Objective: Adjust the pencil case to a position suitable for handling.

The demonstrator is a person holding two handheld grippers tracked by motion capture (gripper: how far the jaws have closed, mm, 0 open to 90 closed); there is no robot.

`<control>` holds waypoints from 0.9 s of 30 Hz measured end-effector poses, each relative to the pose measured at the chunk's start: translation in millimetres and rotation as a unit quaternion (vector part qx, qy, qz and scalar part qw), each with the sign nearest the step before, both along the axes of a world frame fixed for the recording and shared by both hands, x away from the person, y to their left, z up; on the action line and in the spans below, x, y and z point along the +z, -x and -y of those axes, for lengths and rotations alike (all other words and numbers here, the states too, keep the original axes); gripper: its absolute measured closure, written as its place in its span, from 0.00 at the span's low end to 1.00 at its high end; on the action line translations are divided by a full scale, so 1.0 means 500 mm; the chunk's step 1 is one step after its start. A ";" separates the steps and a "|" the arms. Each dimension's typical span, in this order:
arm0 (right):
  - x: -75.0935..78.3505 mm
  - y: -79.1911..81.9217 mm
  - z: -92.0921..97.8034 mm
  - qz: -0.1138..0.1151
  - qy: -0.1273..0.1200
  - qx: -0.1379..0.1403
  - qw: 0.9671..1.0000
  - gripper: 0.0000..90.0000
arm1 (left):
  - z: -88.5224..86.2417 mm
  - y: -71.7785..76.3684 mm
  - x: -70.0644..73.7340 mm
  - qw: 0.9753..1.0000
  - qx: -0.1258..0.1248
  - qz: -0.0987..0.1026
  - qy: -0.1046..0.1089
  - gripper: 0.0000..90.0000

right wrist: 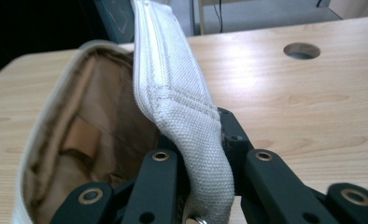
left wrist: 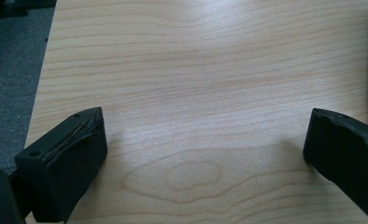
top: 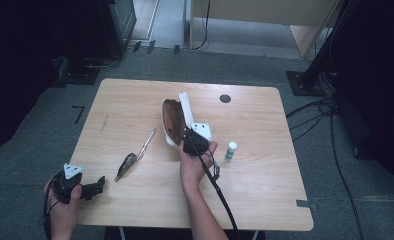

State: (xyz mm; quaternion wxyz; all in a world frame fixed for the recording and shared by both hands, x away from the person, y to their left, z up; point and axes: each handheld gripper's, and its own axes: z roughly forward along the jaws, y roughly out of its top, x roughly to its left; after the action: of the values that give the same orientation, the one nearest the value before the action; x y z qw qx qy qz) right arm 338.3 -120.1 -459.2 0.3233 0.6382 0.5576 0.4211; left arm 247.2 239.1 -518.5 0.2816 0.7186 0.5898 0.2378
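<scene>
An open white fabric pouch (top: 174,120) with a brown lining stands on edge in the middle of the wooden table (top: 130,100). My right gripper (top: 192,141) is shut on the pouch's white zipper flap (right wrist: 173,93), which runs up between the jaws in the right gripper view (right wrist: 210,172). The brown inside of the pouch gapes to the left of the flap. My left gripper (top: 99,186) rests low at the table's front left corner. Its jaws stand wide open (left wrist: 205,154) over bare wood with nothing between them.
A slim silver pen (top: 147,142) and a dark pointed item (top: 126,165) lie left of the pouch. A small white bottle (top: 230,150) stands right of the right hand. A round cable hole (top: 225,98) sits at the back. Dark equipment stands on the floor around the table.
</scene>
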 end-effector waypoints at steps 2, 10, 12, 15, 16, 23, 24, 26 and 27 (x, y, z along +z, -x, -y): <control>0.005 0.011 0.012 0.004 -0.008 0.001 1.000 0.89 | 0.001 -0.001 0.000 1.000 0.001 0.001 0.000 0.00; 0.003 0.077 0.034 0.001 -0.056 0.020 0.998 0.89 | 0.001 -0.001 0.000 1.000 0.001 0.001 0.000 0.00; 0.000 0.085 0.034 -0.002 -0.065 0.021 0.998 0.89 | 0.001 -0.001 0.000 1.000 0.001 0.001 0.000 0.00; -0.013 0.107 0.038 -0.011 -0.097 0.028 0.995 0.89 | 0.001 -0.001 0.000 1.000 0.001 0.001 0.000 0.00; -0.020 0.122 0.041 -0.011 -0.116 0.029 0.993 0.89 | 0.001 -0.001 0.000 1.000 0.001 0.001 0.000 0.00; -0.034 0.141 0.065 -0.016 -0.136 0.009 0.991 0.88 | 0.001 -0.001 0.000 1.000 0.002 0.001 0.001 0.00; -0.036 0.139 0.069 -0.023 -0.140 0.010 0.990 0.87 | 0.001 -0.001 0.000 1.000 0.002 0.001 0.001 0.00; -0.038 0.138 0.072 -0.024 -0.140 0.011 0.990 0.86 | 0.001 -0.001 0.000 1.000 0.001 0.001 0.001 0.00; -0.041 0.136 0.078 -0.028 -0.139 0.020 0.990 0.78 | 0.001 -0.002 0.000 1.000 0.002 0.001 0.001 0.00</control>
State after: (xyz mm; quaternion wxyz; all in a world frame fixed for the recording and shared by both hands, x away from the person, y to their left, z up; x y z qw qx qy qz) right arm 270.1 -159.1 -479.7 0.2075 0.6772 0.5149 0.4830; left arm 247.9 238.5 -518.7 0.2823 0.7172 0.5909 0.2382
